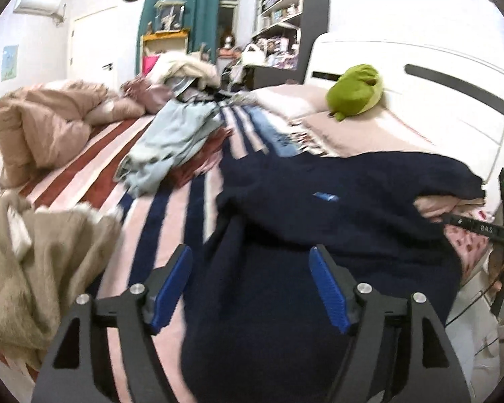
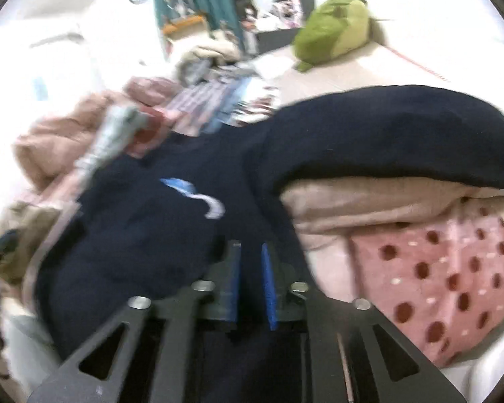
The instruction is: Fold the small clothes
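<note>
A dark navy garment (image 1: 336,208) with a small blue logo lies spread across the striped bed, its far edge draped over a pillow. My left gripper (image 1: 250,262) is open wide just above the garment's near part, with nothing between its blue pads. In the blurred right wrist view my right gripper (image 2: 251,252) is nearly closed, with navy cloth (image 2: 134,235) running between the pads. The right gripper also shows at the right edge of the left wrist view (image 1: 480,226).
A light blue garment (image 1: 171,141) lies crumpled mid-bed. A tan fleece (image 1: 33,262) is heaped at the near left and a pink quilt (image 1: 43,124) at the far left. A green plush (image 1: 356,90) sits on the pillows by the white headboard (image 1: 420,77). A pink dotted cloth (image 2: 436,268) lies at right.
</note>
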Demonstrator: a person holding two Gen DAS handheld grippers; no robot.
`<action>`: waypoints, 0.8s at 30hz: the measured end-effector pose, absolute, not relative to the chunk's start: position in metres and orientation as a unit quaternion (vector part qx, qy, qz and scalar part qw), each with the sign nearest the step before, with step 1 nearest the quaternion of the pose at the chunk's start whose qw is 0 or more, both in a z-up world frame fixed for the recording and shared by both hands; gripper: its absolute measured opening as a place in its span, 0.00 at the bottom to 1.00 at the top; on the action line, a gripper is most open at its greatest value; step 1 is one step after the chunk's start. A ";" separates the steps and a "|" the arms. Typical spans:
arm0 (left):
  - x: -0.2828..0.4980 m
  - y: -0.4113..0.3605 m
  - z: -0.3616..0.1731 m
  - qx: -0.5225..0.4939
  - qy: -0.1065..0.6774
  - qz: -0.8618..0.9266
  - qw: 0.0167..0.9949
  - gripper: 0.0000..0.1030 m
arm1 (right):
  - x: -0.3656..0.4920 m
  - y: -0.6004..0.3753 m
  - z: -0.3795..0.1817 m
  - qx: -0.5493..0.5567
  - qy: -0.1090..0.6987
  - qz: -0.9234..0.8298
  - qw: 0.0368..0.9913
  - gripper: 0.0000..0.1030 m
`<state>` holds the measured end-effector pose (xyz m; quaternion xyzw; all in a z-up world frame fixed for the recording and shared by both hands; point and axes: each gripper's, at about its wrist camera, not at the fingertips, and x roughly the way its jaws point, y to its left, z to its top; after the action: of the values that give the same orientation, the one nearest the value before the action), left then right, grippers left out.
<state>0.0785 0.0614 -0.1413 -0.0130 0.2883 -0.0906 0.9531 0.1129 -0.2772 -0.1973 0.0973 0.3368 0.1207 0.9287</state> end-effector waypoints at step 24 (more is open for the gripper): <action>0.098 -0.024 -0.119 -0.019 0.280 -0.144 0.949 0.77 | 0.138 -0.472 -0.217 0.292 0.222 -0.049 0.929 0.77</action>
<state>0.0975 -0.0245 -0.1191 -0.0187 0.2798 -0.1437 0.9491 0.1384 -0.4719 -0.2166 0.2915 0.2219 -0.0486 0.9292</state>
